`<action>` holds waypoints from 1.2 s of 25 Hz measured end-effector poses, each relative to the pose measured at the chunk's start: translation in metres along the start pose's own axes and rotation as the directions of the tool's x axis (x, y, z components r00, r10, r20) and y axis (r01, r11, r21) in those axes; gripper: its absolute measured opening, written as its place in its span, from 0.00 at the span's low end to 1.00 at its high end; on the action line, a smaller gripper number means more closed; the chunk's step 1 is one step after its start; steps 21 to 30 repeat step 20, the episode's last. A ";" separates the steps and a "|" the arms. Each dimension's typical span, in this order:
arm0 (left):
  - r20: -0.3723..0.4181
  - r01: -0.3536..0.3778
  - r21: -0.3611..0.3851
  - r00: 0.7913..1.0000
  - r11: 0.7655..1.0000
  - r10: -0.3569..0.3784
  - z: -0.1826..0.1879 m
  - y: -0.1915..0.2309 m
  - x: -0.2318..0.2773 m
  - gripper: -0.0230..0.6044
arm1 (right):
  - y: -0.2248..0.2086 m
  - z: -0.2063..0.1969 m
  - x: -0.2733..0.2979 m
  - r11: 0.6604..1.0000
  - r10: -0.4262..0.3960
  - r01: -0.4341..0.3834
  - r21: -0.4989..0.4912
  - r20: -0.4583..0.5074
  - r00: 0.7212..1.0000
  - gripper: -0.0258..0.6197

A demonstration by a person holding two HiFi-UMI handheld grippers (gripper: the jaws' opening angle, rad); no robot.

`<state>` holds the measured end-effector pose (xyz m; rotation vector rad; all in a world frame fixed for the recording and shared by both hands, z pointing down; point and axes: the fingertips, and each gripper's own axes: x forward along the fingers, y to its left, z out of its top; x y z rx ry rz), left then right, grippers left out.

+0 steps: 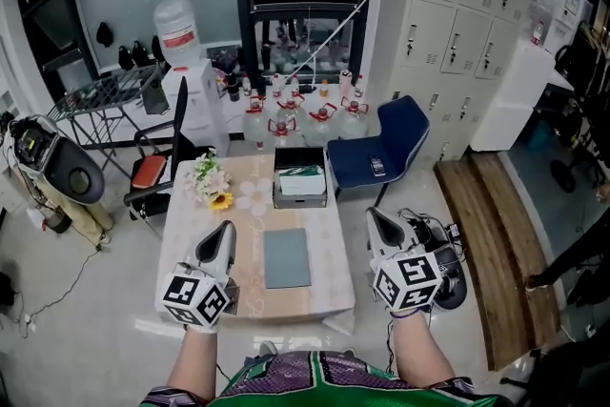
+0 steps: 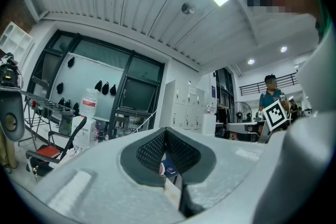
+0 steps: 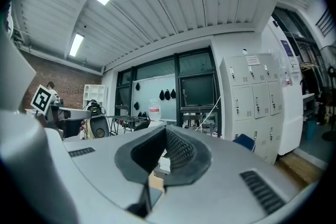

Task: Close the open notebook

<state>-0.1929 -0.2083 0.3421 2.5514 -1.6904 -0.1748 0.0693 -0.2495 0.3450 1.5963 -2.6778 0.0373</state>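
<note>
The surface (image 1: 250, 205) carries the grey-blue notebook (image 1: 287, 257) at its middle, toward the front edge. It lies flat with its cover down, so the closing step looks finished. The left claw (image 1: 225, 230) hangs over the front left corner and the right claw (image 1: 375, 216) just off the right edge, both clenched on nothing. Probably all that remains is to check the cover lies flat.

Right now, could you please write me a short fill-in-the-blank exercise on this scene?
1. The grey notebook on the table is not open but ____.
2. In the head view, the flowers stand to the ____ of the black box.
3. The fingers of the left gripper and the right gripper are ____.
Missing words: closed; left; shut.
</note>
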 end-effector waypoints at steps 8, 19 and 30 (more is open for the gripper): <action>-0.002 0.012 -0.001 1.000 1.000 -0.012 -0.001 -0.002 0.007 0.06 | -0.003 0.000 0.001 1.000 0.001 -0.001 0.013 0.001 1.000 0.04; -0.005 0.017 -0.011 1.000 1.000 -0.018 -0.006 -0.002 0.011 0.06 | -0.003 0.000 0.002 1.000 0.003 -0.003 0.013 0.001 1.000 0.04; -0.005 0.017 -0.013 1.000 1.000 -0.017 -0.006 -0.002 0.012 0.06 | -0.003 0.000 0.002 1.000 0.002 -0.002 0.013 0.002 1.000 0.04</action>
